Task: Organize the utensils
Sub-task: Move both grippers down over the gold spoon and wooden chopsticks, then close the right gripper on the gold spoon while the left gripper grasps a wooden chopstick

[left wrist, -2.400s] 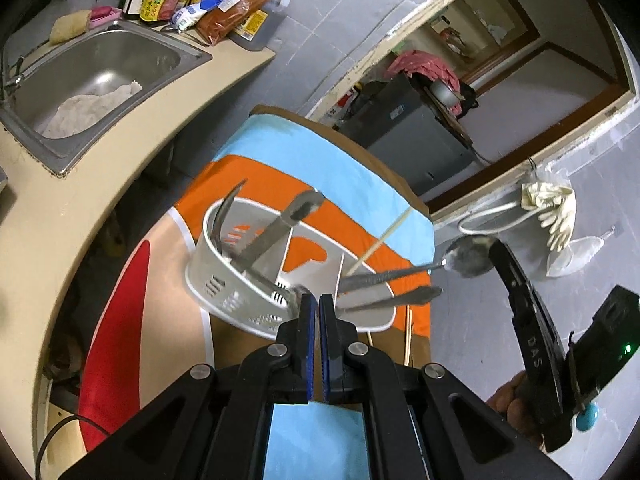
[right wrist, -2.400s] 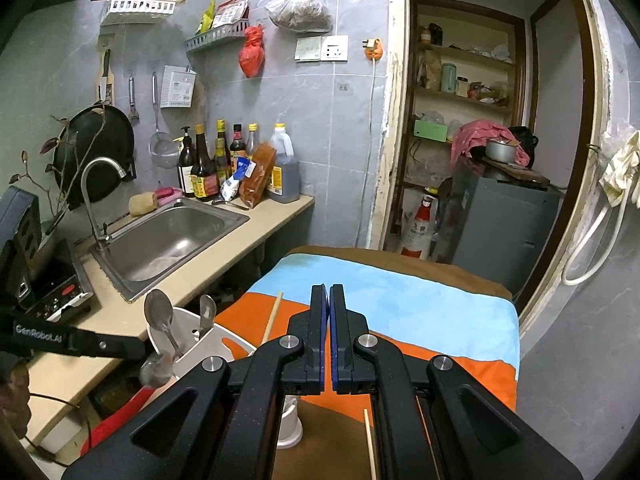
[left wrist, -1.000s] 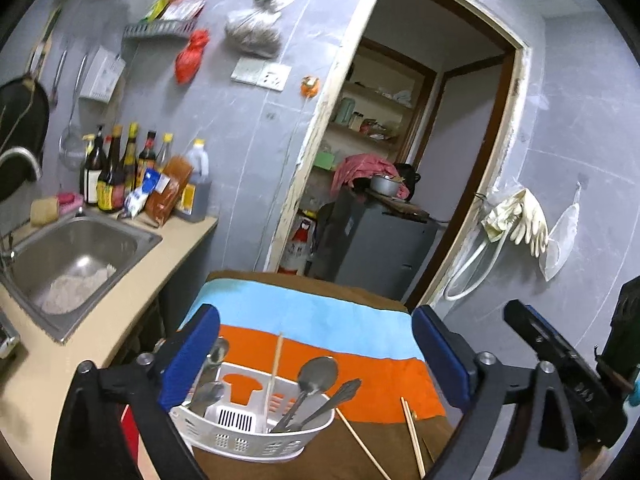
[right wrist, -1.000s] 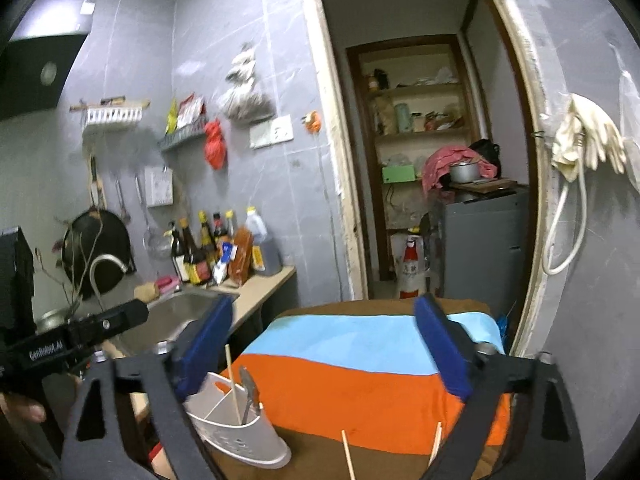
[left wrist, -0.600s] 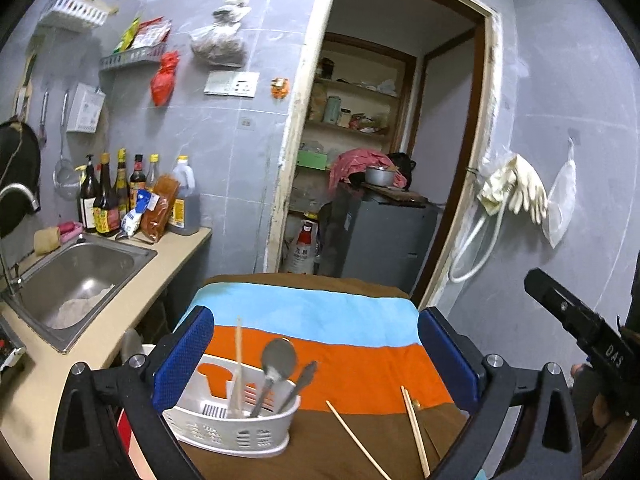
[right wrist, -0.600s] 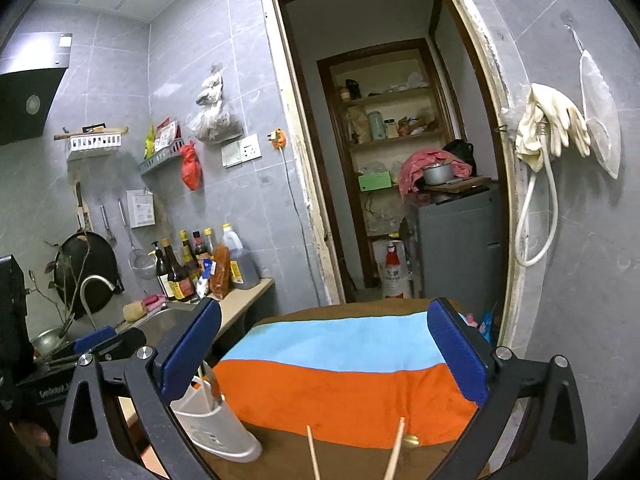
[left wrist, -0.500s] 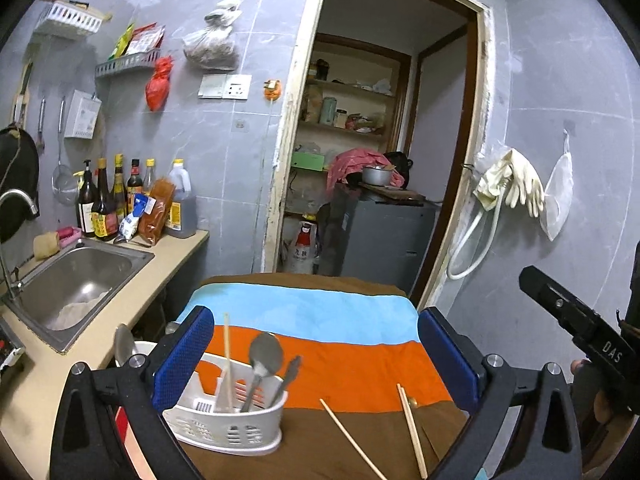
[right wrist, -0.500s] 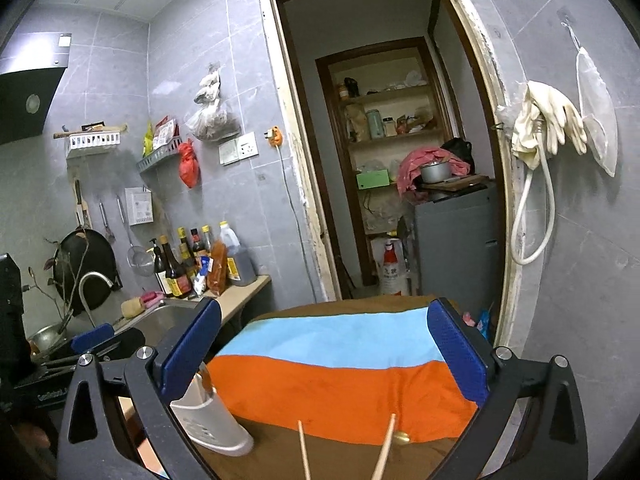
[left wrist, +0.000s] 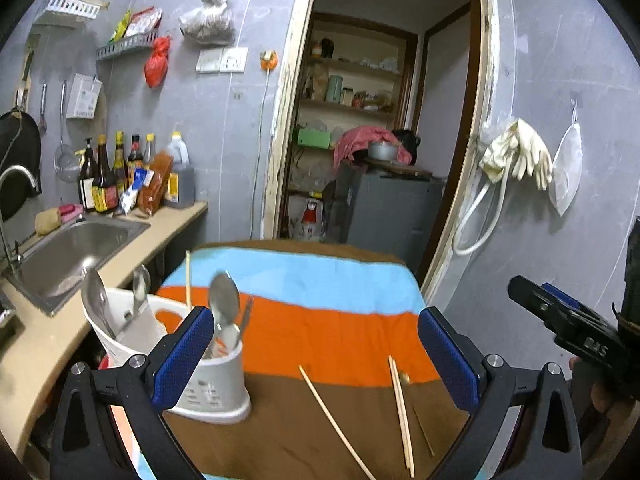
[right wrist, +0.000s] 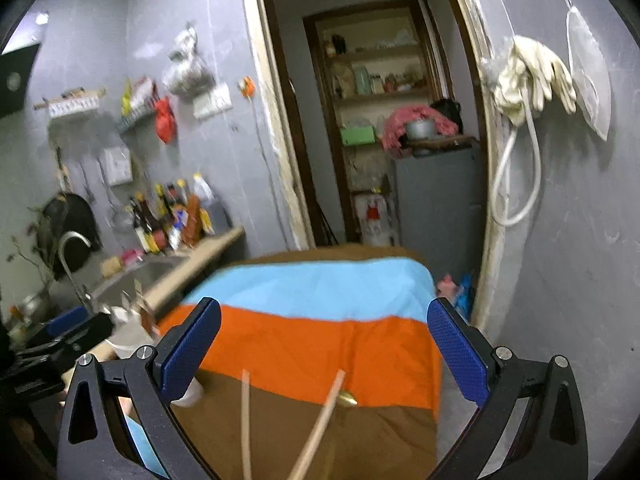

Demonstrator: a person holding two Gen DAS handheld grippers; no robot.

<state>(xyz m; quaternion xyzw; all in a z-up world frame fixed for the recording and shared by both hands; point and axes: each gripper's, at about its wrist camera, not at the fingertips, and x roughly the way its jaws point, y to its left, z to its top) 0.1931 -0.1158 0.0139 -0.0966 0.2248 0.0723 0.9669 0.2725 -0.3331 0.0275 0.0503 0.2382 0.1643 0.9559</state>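
1. While both claws hang wide open and empty, the white holder point(left wrist: 208, 380) sits far left on the table point(left wrist: 320, 320), spoons point(left wrist: 224, 300) standing inside.
2. Left claw point(left wrist: 316, 356) frames loose chopsticks point(left wrist: 400, 404) lying right of the holder.
3. Right claw point(right wrist: 324, 344) hovers over two chopsticks too.

Utensil caddy point(left wrist: 208, 376) crowds left; chopsticks point(left wrist: 400, 400) lie unobstructed.

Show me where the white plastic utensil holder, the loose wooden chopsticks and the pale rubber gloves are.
White plastic utensil holder point(left wrist: 212, 380): left wrist view, front wall.
Loose wooden chopsticks point(left wrist: 400, 400): left wrist view, mid-shaft of the pair.
Pale rubber gloves point(right wrist: 536, 68): right wrist view, glove palm.
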